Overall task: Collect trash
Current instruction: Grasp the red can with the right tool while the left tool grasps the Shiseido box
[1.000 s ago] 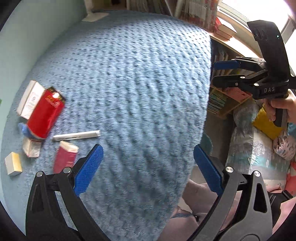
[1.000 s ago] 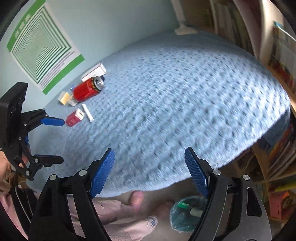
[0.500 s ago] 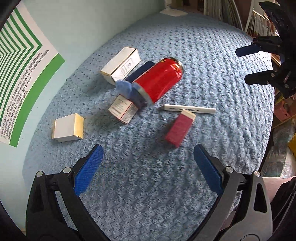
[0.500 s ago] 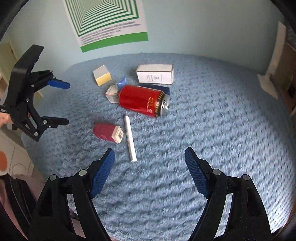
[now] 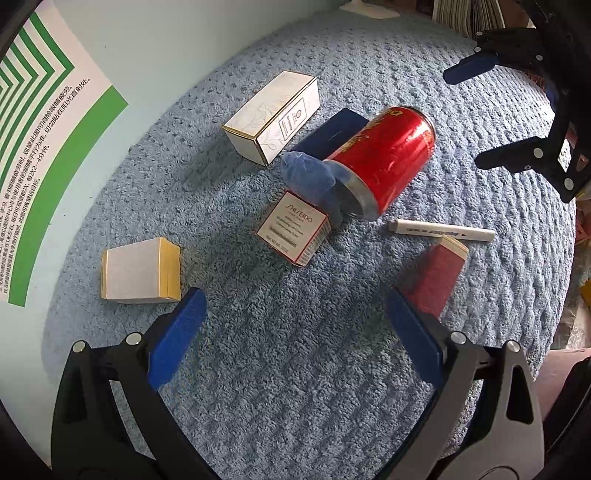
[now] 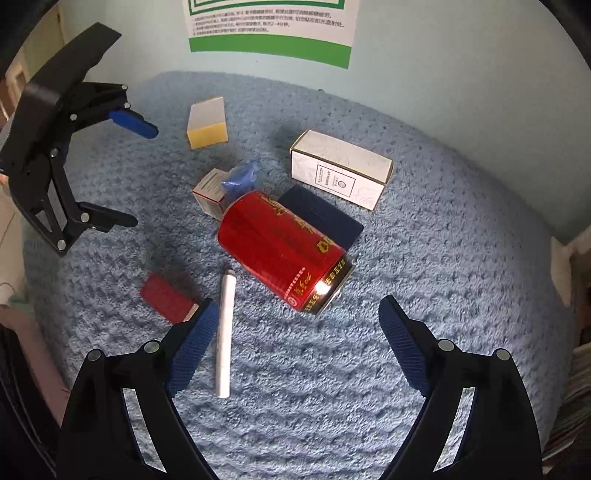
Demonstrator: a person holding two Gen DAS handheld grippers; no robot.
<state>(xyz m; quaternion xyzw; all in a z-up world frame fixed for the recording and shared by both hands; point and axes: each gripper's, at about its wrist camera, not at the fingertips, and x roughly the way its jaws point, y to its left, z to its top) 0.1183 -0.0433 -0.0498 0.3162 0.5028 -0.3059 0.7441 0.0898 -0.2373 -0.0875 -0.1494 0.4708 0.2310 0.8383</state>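
Note:
A red can point(image 5: 384, 162) point(image 6: 284, 254) lies on its side on the blue textured cover point(image 5: 295, 369) point(image 6: 443, 258), amid scattered trash. Around it are a long white carton point(image 5: 273, 116) point(image 6: 340, 170), a small red-and-white carton point(image 5: 293, 229) point(image 6: 210, 192), a yellow-and-white box point(image 5: 140, 271) point(image 6: 207, 123), a red box point(image 5: 437, 277) point(image 6: 166, 301), a white marker point(image 5: 443, 229) point(image 6: 226, 332), a crumpled blue wrapper point(image 5: 306, 175) point(image 6: 240, 177) and a dark blue flat piece point(image 5: 332, 136) point(image 6: 321, 218). My left gripper point(image 5: 295, 339) point(image 6: 131, 173) is open over the cover. My right gripper point(image 6: 295, 347) point(image 5: 480, 114) hovers near the can, jaws opening, nothing between them.
A green-and-white poster point(image 5: 33, 122) point(image 6: 269, 26) hangs on the pale wall behind the cover. The cover's rounded edge drops off at the right in the left wrist view, with books point(image 5: 465, 14) beyond.
Both grippers have swung across the cover toward the trash pile, which now fills both views. The right gripper's jaws stand slightly wider.

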